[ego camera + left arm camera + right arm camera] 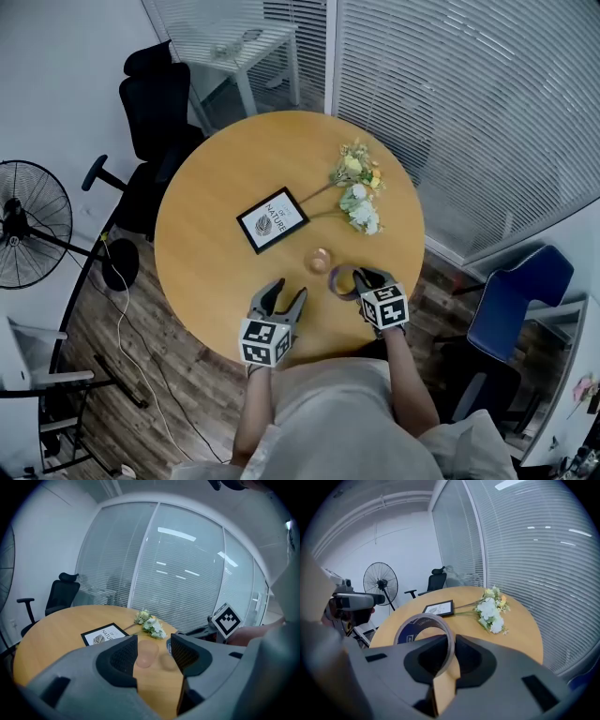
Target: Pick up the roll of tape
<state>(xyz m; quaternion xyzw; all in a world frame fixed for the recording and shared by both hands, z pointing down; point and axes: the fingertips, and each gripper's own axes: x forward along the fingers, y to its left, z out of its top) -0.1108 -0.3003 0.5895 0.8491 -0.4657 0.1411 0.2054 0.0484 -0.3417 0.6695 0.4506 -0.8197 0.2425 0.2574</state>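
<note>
Round wooden table (211, 202) fills the middle of a small office, with slatted blinds (469, 112) behind glass on the far side, a black office chair (155, 112) and a standing fan (28, 225) off to the left, and a blue chair (520, 300) to the right. On the wood lie a black-framed picture (272, 219) with a leaf print and, just beside it, a bunch of white and yellow flowers (358, 192) with its stems pointing toward the frame. Nearer the person sits a small translucent pinkish disc (319, 259) (what it is cannot be made out).

The roll of tape (426, 618) is in the right gripper (450, 639), over the table's near edge. It stands upright on its rim, with 1 jaw inside the ring and 1 outside, the 2 pinching the band between them. From the head view the same roll (342, 279) shows just left of the right gripper (361, 279).

The left gripper (288, 291) hangs beside it at the near edge, apart from the roll. Its 2 jaws are spread with nothing between them; through the left gripper (152, 651) only bare wood and the pinkish disc show.
</note>
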